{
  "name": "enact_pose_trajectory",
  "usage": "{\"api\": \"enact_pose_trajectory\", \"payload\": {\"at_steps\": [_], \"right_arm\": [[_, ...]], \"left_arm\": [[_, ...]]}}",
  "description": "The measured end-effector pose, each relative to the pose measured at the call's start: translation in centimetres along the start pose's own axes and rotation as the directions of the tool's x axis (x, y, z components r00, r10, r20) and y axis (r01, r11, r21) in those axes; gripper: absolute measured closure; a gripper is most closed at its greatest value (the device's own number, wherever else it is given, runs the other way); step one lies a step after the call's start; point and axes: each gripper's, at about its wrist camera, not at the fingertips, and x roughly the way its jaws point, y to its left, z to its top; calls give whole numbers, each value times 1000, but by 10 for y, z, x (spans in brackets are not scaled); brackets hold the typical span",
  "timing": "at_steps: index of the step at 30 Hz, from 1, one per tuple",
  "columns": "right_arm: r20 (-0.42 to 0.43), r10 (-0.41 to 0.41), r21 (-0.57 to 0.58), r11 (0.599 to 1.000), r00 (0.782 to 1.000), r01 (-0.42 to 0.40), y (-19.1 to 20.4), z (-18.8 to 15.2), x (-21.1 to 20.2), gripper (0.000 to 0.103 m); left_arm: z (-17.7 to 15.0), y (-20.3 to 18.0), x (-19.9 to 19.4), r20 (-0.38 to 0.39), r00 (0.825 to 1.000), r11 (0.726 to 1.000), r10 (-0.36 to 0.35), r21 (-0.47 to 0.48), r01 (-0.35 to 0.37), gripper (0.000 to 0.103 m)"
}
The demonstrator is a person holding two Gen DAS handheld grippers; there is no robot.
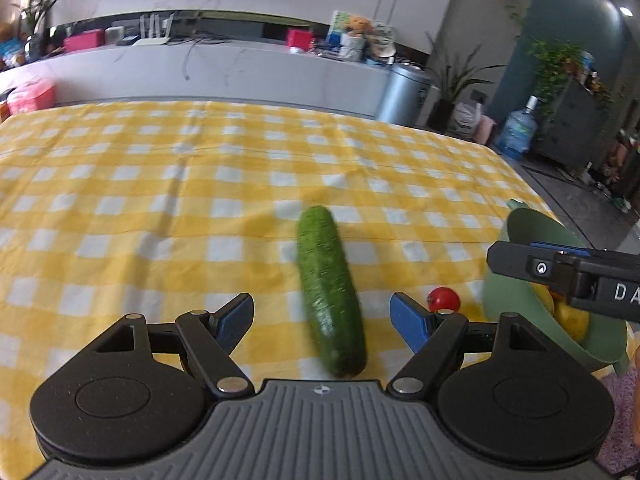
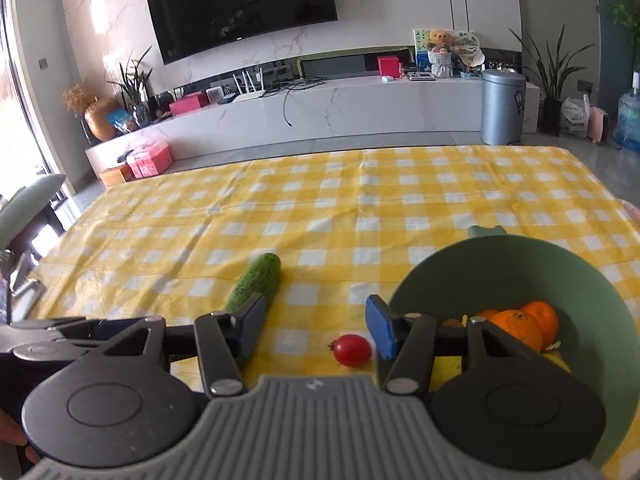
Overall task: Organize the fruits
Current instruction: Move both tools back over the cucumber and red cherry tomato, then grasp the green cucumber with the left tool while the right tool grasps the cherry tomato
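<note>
Yellow-checked tablecloth (image 2: 360,208): cucumber (image 1: 330,290), cherry tomato (image 2: 352,350), green bowl (image 2: 520,272) of oranges (image 2: 520,326); left gripper (image 1: 322,320) and right gripper (image 2: 316,326) both spread, empty.

Lighting: bright daylight from the window (image 2: 16,120) at far left of the right wrist view, blown out to white. Ceiling spots (image 1: 626,11) flare at far right. Shadows: soft, short, under the cucumber (image 1: 330,292). Blur: cucumber smeared in the left view. Distortion: strong fisheye; tablecloth (image 2: 360,208) edges bow, corners darken.
</note>
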Motion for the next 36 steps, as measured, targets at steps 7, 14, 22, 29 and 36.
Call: {"api": "enact_pose_trajectory", "payload": {"at_steps": [7,14,22,29,36], "right_arm": [[-6,-56,-67,996,998,55,-1,-2,5,49],[-20,-37,-81,996,999,35,3,-5,10,49],[-28,-40,-332,943,999,29,24,-16,10,50],[-108,-132,-534,843,985,55,47,-27,31,56],[-263,-90,-713,688,960,-131,48,-10,48,61]], "left_arm": [[3,-22,41,11,996,987,87,133,-88,12],[7,-17,75,-72,982,980,172,111,-163,18],[16,-18,74,-103,982,983,160,102,-150,39],[20,3,64,-132,990,998,41,-37,-46,58],[19,4,61,-136,990,999,33,-18,-36,58]]}}
